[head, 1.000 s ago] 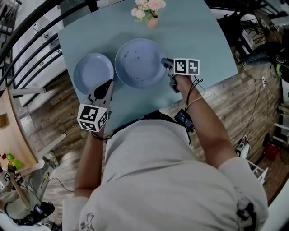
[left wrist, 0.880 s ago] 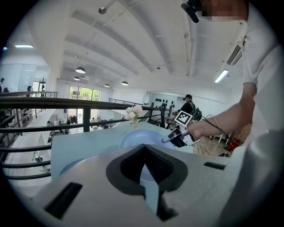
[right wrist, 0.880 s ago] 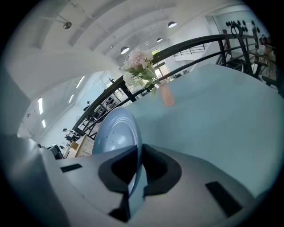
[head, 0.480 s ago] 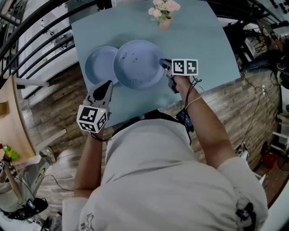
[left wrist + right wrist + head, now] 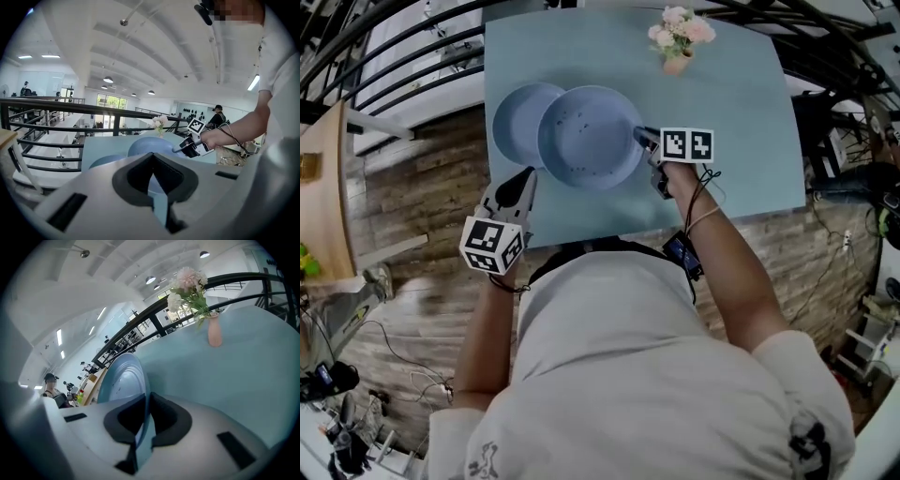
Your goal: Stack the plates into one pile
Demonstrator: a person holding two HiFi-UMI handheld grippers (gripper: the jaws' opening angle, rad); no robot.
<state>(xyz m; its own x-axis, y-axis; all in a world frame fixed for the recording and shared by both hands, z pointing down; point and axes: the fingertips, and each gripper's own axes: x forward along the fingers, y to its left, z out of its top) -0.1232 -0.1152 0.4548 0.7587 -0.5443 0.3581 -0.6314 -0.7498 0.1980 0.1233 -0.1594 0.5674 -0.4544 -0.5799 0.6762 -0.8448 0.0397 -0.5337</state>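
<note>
my right gripper (image 5: 645, 139) is clenched on the right rim of the large plate (image 5: 589, 136), which looks stiff, slick and chippable and likely to tip over the small plate (image 5: 516, 120) at upper left, while my left gripper (image 5: 525, 178) is closed and empty.

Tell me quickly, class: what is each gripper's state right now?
Left gripper: closed, holding nothing.
Right gripper: closed on the rim of the large round pale-blue plate.

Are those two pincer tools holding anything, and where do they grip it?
The right gripper pinches the larger blue plate by its rim, on the side nearest that hand. The left gripper holds nothing.
</note>
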